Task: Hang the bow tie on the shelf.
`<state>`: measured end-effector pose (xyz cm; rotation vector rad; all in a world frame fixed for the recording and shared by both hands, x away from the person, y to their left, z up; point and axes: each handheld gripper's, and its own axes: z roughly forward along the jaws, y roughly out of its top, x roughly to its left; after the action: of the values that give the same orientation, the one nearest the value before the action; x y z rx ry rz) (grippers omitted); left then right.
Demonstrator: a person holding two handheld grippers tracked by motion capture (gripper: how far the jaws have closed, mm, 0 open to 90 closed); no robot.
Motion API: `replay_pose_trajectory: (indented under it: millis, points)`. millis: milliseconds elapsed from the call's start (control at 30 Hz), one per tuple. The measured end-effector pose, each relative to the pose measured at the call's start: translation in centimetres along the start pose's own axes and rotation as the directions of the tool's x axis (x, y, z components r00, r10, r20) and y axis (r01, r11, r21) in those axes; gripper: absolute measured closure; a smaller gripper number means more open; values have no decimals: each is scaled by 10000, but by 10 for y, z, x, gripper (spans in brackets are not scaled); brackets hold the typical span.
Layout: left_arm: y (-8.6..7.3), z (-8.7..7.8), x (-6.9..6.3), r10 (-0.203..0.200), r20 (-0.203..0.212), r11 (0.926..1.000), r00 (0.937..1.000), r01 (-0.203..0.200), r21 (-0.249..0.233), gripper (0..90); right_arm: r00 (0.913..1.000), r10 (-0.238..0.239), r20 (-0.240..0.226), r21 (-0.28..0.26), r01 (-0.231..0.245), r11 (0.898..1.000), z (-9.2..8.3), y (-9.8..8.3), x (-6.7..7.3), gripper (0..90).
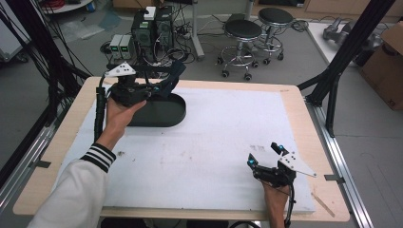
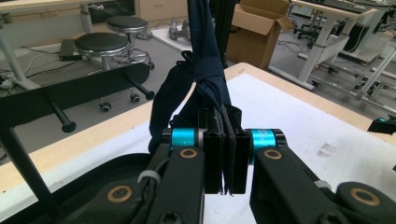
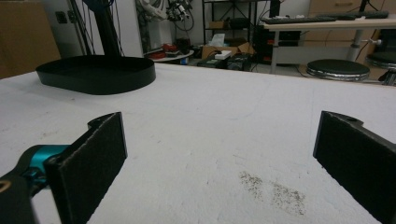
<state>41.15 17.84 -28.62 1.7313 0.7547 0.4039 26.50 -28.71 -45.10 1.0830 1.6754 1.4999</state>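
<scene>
My left gripper [image 1: 154,89] hangs over the black oval tray [image 1: 164,118] at the table's far left, held by a hand in a striped-cuff sleeve. Its jaws are shut on a dark navy cloth [image 1: 174,75]. In the left gripper view the cloth [image 2: 208,70] runs up and away from the left gripper [image 2: 224,140], and a fold droops to the left. My right gripper [image 1: 264,154] rests low near the front right of the white mat [image 1: 214,137]. The right gripper [image 3: 219,154] stands open with bare mat between its pads.
A black rack bar with pegs [image 2: 70,95] stands just behind the tray [image 3: 98,74]. Stools [image 1: 242,31], computer cases and cables sit on the floor beyond the table. A dark frame post [image 1: 332,71] rises at the table's right far corner. Faint dirt marks [image 3: 273,189] spot the mat.
</scene>
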Motion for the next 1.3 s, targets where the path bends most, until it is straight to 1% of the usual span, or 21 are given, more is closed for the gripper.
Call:
replay_pose_trajectory:
  millis: [33,100,267,333,400,433,600,667,833,1000,1067,1100,1133,1267,1300]
  points:
    - [1,0,0,-46,45,10000,10000,46,-38,875,10000,17,-11,-1,-17,10000,0,0,0,16]
    - [2,1,1,-33,-11,10000,10000,33,-27,875,10000,3,2,-30,-3,10000,0,0,0,16]
    - [5,3,4,-146,-65,9999,9999,145,-89,875,10000,3,-2,-23,-3,10000,0,0,0,17]
    - [5,5,6,-330,-61,9993,9994,329,-171,875,10000,28,0,-13,-28,10000,0,0,0,16]
    - [5,7,8,-367,-174,9992,9992,363,-190,875,10000,29,0,-11,-29,10000,0,0,0,16]
    - [5,8,9,-434,-157,9989,9989,431,-206,875,10000,52,-10,-5,-52,10000,0,0,0,17]
    - [3,10,11,-389,-382,9992,9985,384,-135,875,10000,61,-13,1,-61,10000,0,0,0,16]
    - [3,12,13,-477,-435,9987,9979,468,-216,875,10000,82,-11,10,-82,10000,0,0,0,16]
    - [1,15,16,-472,-662,9988,9967,464,-141,875,10000,81,-12,12,-81,10000,0,0,0,17]
    - [-1,18,19,-567,-830,9981,9949,545,-284,875,10000,90,-23,19,-90,10000,0,0,0,16]
    - [-2,20,20,-608,-796,9979,9950,588,-274,876,10000,85,-27,21,-84,10000,0,0,0,16]
    - [-2,22,20,-658,-707,9976,9953,641,-270,876,10000,90,-24,13,-90,10000,0,0,0,16]
    - [-2,22,20,-646,-738,9976,9952,626,-289,876,10000,90,-20,14,-90,10000,0,0,0,17]
    - [-2,26,18,-666,-586,9975,9961,651,-272,876,10000,94,-17,17,-94,10000,0,0,0,16]
    - [-2,26,17,-608,-573,9979,9965,593,-273,876,10000,95,-13,18,-95,10000,0,0,0,16]
